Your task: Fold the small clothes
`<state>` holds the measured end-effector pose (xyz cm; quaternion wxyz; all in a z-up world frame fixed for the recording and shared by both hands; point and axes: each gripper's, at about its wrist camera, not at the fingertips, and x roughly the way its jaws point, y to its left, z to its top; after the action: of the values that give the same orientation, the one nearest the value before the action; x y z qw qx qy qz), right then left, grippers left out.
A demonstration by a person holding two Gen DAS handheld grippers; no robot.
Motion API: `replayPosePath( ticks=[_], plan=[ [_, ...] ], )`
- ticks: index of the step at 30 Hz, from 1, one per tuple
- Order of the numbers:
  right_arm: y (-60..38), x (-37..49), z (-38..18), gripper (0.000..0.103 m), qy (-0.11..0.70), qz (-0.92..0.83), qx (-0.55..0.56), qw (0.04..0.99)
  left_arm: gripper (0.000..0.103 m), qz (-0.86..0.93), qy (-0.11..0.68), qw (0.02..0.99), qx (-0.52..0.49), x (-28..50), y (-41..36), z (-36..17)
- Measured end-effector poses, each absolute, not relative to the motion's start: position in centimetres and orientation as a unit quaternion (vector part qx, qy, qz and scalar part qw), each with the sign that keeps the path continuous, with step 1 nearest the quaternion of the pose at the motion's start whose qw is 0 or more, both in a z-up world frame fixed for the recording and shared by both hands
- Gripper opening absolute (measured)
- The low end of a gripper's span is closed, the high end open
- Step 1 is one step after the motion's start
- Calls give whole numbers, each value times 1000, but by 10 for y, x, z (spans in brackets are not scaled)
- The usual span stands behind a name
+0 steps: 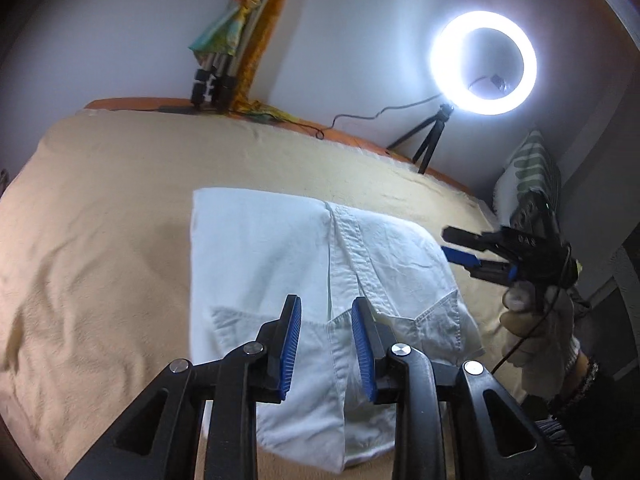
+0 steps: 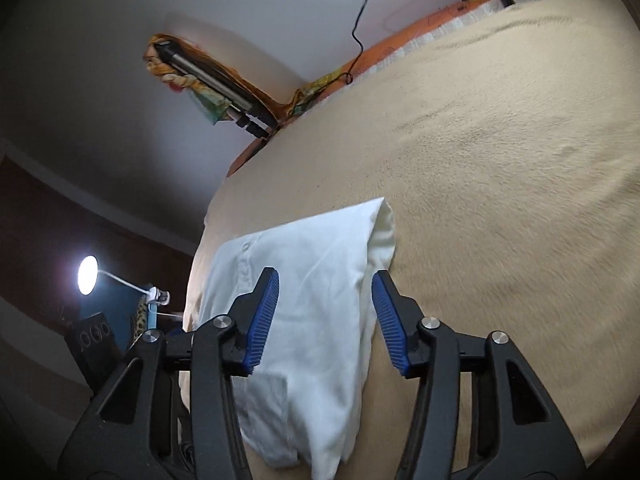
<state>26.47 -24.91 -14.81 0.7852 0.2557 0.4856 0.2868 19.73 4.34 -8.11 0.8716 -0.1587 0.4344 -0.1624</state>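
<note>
The small white cotton shirt (image 1: 320, 280) lies partly folded, flat on the beige fleece blanket (image 1: 100, 220). It looks light, soft and limp, so it is best pinched at a hem or folded edge. The left gripper (image 1: 326, 320) hovers over the button placket, jaws apart and empty; the right gripper (image 2: 325, 300), likewise spread and empty, hangs above the shirt's side fold.

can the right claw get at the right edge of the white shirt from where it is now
Probably yes. The right claw is open and empty, with the shirt edge lying between its fingers. Nothing sits on the blanket in its way, and the left claw is off to the side.
</note>
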Motion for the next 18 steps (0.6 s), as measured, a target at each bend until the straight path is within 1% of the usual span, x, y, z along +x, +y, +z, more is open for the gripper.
replayPosePath(
  ticks=[2,4,6,7,8,9,11,14,17,18],
  plan=[
    [-243,275,-158,48,493,283,254,783,25,-157,442,871,-145,205,37,-90],
    [-242,283,-168,42,499,280,258,779,25,-157,451,867,-143,210,34,-97],
    [-243,289,-173,27,498,279,266,776,25,-156,459,864,-135,214,29,-102],
    [-243,292,-173,23,494,283,271,776,25,-155,462,863,-135,215,28,-104],
    [-243,293,-171,14,488,286,274,778,25,-154,464,862,-136,216,28,-106],
    [-241,293,-167,9,480,290,272,782,25,-153,465,862,-134,217,27,-107],
    [-234,292,-156,7,465,296,242,798,25,-151,466,863,-125,216,25,-110],
    [-221,290,-151,4,462,266,159,831,25,-151,468,862,-123,217,26,-112],
    [-225,290,-163,4,482,229,131,836,25,-151,466,863,-125,214,28,-109],
    [-229,289,-161,4,484,226,138,834,25,-151,465,862,-130,213,30,-108]
  ],
)
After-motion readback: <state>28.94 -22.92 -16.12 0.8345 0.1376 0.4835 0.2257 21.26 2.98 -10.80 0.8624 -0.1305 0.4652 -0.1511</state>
